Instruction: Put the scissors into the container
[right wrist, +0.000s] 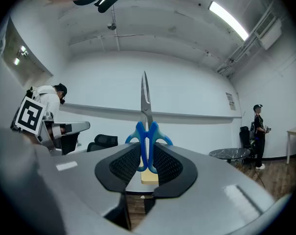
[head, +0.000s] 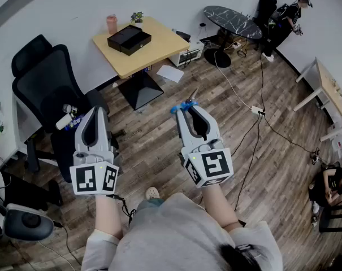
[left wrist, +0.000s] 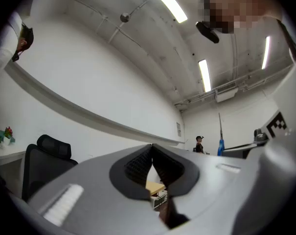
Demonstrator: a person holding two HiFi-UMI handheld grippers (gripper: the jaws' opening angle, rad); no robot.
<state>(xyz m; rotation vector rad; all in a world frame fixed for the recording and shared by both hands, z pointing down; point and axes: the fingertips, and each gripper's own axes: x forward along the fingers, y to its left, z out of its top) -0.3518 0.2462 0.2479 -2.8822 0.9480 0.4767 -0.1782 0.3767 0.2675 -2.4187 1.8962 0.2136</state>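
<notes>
Wood planks cover the floor (head: 159, 145), with cables trailing across its right side. A black office chair (head: 46, 78) stands at the left, against the white wall. Far of centre is a light wooden counter (head: 159, 44) on a dark pedestal base, and further right a round dark table (head: 233, 21) with a person (head: 289, 16) standing just beyond it. On the counter sits the black container (head: 129, 39), a shallow open box with its lid lying beside and partly under it; a pink cup (head: 111, 24) and a small potted plant (head: 137, 17) stand at the counter's far edge. A white sheet of paper (head: 171, 73) lies on the floor by the counter's base. Nearer, the person wearing the camera holds both tools out over the floor. The left tool (head: 97, 110) is clenched: in the left gripper view (left wrist: 151, 148) its dark pads meet at the tips with nothing between them. The right tool (head: 186, 109) is grasping the scissors (head: 189, 101); in the right gripper view (right wrist: 147, 150) the blue handles are pinched between the pads and the closed steel blades (right wrist: 146, 99) stick straight out beyond the tips. The scissors point toward the counter, well apart from the container, on its near right side.
</notes>
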